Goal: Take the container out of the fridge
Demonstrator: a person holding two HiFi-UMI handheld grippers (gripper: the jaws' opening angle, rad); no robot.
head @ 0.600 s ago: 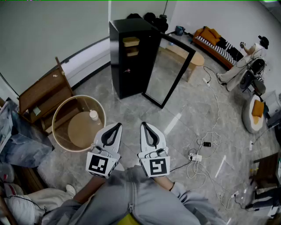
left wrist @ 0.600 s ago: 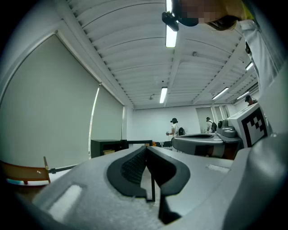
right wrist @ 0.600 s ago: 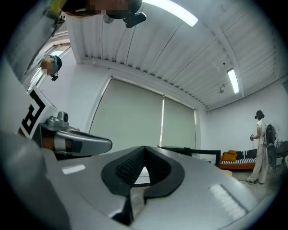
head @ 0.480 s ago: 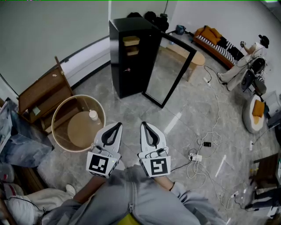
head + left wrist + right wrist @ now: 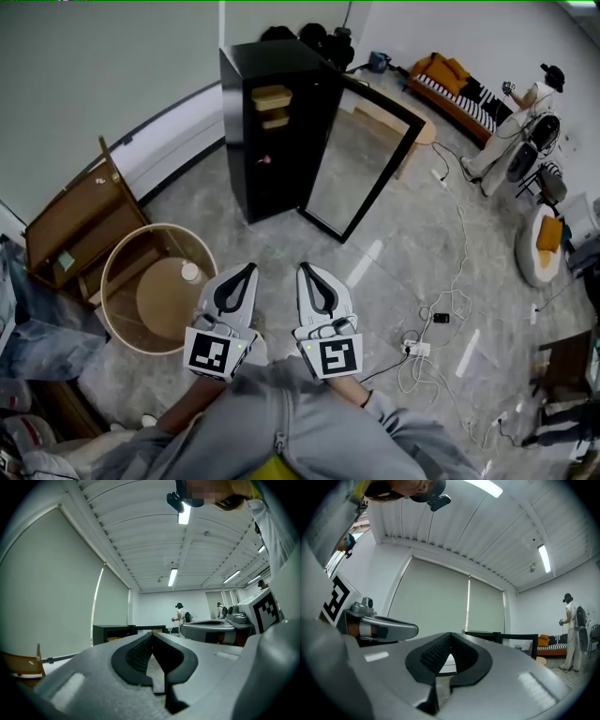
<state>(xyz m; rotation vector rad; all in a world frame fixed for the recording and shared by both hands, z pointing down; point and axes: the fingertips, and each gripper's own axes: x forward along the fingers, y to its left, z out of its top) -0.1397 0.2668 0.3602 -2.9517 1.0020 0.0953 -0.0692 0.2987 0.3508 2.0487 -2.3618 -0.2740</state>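
Observation:
A black fridge (image 5: 272, 122) stands across the room in the head view, its glass door (image 5: 361, 155) swung open to the right. On its upper shelves sit tan containers (image 5: 270, 95). My left gripper (image 5: 250, 268) and right gripper (image 5: 304, 267) are held side by side close to my body, far from the fridge, pointing level toward it. Both are shut with nothing between the jaws. In the left gripper view the fridge (image 5: 110, 633) shows small and far beyond the closed left gripper (image 5: 152, 634). The right gripper (image 5: 450, 634) is likewise closed and holds nothing.
A round wicker basket (image 5: 117, 272) with a white bottle (image 5: 190, 273) stands to my left beside a wooden rack (image 5: 70, 220). Cables and a power strip (image 5: 417, 349) lie on the floor to the right. A sofa (image 5: 455, 89) and a person (image 5: 520, 122) are far right.
The view has shifted: the fridge, basket and rack sit slightly lower and more to the left than before. Both grippers keep the same pose, shut and empty.

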